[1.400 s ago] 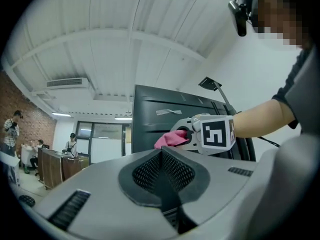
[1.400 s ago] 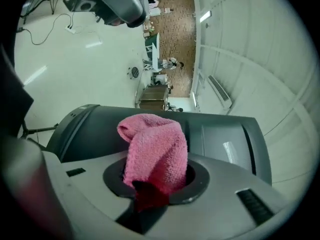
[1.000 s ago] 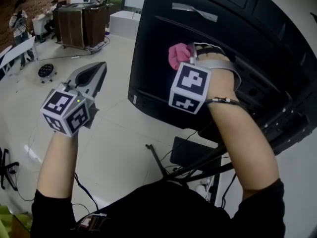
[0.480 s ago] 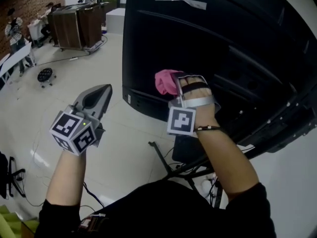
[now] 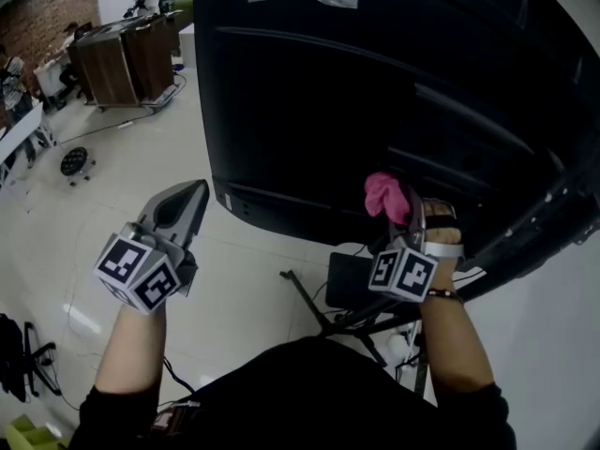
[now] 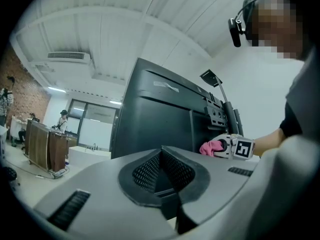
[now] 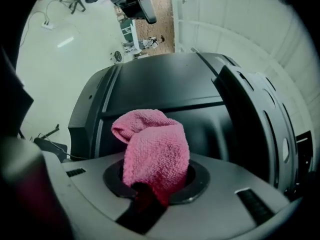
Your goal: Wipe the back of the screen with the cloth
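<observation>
The left tool (image 5: 187, 200) hangs off to the side. It is squeezed closed with nothing in it, so I think it is just keeping out of the way. The big black screen (image 5: 309, 101) shows its back. The pink cloth (image 5: 382, 195) is low on that back, maybe pressed on to rub it. The right tool (image 5: 405, 218) pinches the cloth tight. Two tools, one cloth, one screen.
</observation>
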Demonstrator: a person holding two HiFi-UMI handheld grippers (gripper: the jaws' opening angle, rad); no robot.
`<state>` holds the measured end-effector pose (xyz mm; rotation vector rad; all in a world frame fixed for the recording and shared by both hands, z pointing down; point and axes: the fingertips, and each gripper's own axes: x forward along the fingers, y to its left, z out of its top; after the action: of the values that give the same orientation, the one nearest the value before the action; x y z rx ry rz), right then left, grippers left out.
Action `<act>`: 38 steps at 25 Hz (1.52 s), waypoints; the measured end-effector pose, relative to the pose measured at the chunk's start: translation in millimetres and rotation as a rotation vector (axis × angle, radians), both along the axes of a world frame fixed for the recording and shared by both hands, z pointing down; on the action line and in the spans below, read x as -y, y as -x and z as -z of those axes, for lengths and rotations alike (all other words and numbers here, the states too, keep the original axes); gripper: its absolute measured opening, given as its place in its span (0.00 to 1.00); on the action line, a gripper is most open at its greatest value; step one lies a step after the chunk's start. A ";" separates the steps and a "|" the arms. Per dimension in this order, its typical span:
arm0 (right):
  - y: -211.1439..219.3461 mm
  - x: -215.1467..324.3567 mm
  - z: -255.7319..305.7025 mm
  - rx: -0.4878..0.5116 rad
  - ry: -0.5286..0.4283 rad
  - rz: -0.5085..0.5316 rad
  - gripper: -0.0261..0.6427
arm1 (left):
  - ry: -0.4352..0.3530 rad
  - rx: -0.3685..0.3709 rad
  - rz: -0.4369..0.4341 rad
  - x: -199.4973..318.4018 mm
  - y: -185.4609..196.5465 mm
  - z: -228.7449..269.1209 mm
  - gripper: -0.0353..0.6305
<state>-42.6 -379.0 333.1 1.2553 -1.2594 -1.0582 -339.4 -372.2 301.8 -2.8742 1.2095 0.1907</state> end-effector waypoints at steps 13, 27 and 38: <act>200.3 57.2 -122.6 -0.046 0.264 0.280 0.21 | 0.126 0.036 0.114 -17.0 42.6 -74.6 0.05; 5.8 -58.5 -116.8 0.455 0.410 0.128 0.20 | 0.168 0.033 0.020 -27.2 -34.6 -109.9 0.05; -109.3 -223.8 -98.9 1.101 0.530 0.414 0.20 | 0.153 0.016 -0.261 -166.8 -267.0 -111.2 0.05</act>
<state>66.7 -155.2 432.0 1.1707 -2.5079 -0.1497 -72.4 -205.4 413.0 -3.1534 0.8779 0.0804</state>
